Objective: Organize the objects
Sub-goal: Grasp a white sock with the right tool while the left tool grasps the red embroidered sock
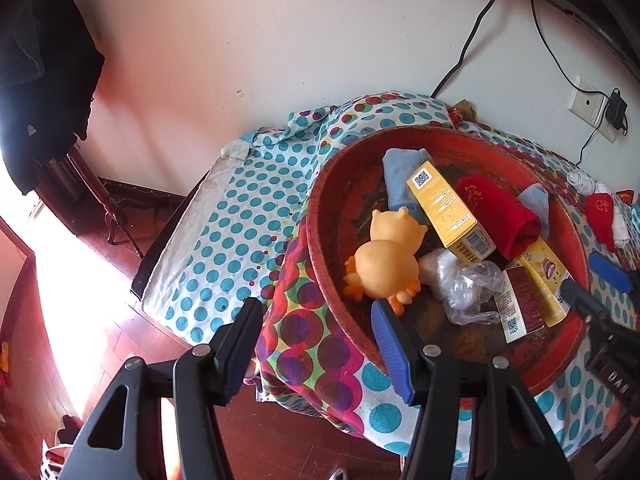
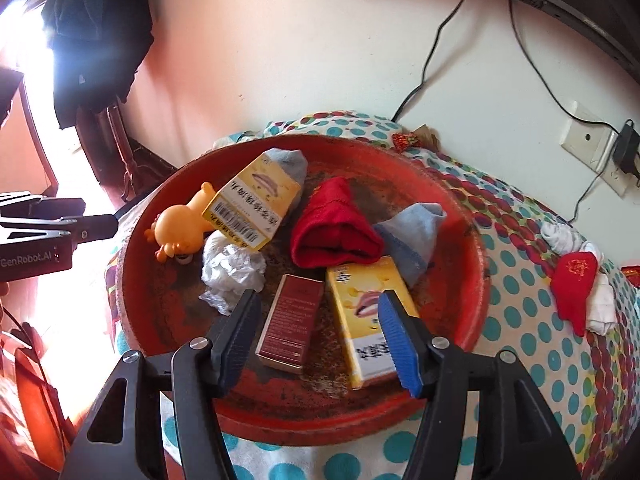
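Both fingers open, empty; R (image 2: 316, 320) over maroon box (image 2: 290, 322)

Setting is identified as a lived-in home room, probably a bedroom or living area. A table is covered by a polka-dot cotton cloth with teal and red circles (image 2: 532, 280), pushed against a plain white painted wall (image 2: 320, 52). Dark garments (image 2: 100, 28) are seen hanging at a brightly lit window. A reddish-brown wooden plank floor (image 1: 100, 344) is visible below. A white wall socket plate with a black plug-in adapter (image 2: 592, 148) and trailing black cables (image 2: 436, 48) are noted. Household clutter is gathered in a round red plastic basin (image 2: 460, 320): rolled socks, cartons, a rubber toy.
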### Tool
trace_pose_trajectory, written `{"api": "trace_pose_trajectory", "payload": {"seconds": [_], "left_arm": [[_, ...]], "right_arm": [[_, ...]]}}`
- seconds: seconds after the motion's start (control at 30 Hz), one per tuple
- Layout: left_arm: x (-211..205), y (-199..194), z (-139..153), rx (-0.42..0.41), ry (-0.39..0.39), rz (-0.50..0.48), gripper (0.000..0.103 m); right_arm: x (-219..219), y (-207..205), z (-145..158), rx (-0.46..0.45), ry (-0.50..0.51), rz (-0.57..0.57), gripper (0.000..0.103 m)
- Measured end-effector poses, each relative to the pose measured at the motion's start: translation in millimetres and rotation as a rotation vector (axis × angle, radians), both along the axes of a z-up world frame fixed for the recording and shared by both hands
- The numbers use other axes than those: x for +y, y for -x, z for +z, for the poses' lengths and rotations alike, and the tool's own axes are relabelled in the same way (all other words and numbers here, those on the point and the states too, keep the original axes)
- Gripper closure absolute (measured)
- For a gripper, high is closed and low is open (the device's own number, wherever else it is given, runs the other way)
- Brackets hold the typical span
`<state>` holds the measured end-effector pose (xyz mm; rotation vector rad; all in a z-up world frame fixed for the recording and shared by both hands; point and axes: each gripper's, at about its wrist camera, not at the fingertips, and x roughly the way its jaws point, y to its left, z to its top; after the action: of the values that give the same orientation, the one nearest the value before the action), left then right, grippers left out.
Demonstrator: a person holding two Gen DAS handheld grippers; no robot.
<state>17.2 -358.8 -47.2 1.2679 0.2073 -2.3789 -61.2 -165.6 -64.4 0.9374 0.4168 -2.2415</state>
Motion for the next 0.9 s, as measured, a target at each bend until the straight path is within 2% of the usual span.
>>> {"api": "trace_pose_trajectory", "payload": {"seconds": [0.17,0.3,0.37,0.5,0.67,0.83,0.9], "left_arm": [[4,3,-1,-0.002,0.011,-0.01,0.045],[13,7,0,0.005,0.043,-0.023,0.045],[21,10,1,0.01,0.054,-0.036,0.045],[47,20,3,0.0,0.055,-0.098,0.045],[104,48,22,-0.002,0.08,-0.245,0.045],[175,93,35,0.008,0.064,-0.413,0.044],[203,114,37,0.009,0.059,-0.46,0.044]], "right_arm": [[69,39,12,0.03,0.006,-0.156,0.044],[150,92,20,0.03,0.017,-0.36,0.044],[187,117,20,0.018,0.036,-0.422,0.043],[239,162,9,-0.006,0.003,-0.506,0.044],[264,200,-12,-0.055,0.023,-0.53,0.044],[260,218,-30,-0.095,0.104,-0.495,0.044],[253,221,-35,-0.087,0.089,-0.47,0.048]]}}
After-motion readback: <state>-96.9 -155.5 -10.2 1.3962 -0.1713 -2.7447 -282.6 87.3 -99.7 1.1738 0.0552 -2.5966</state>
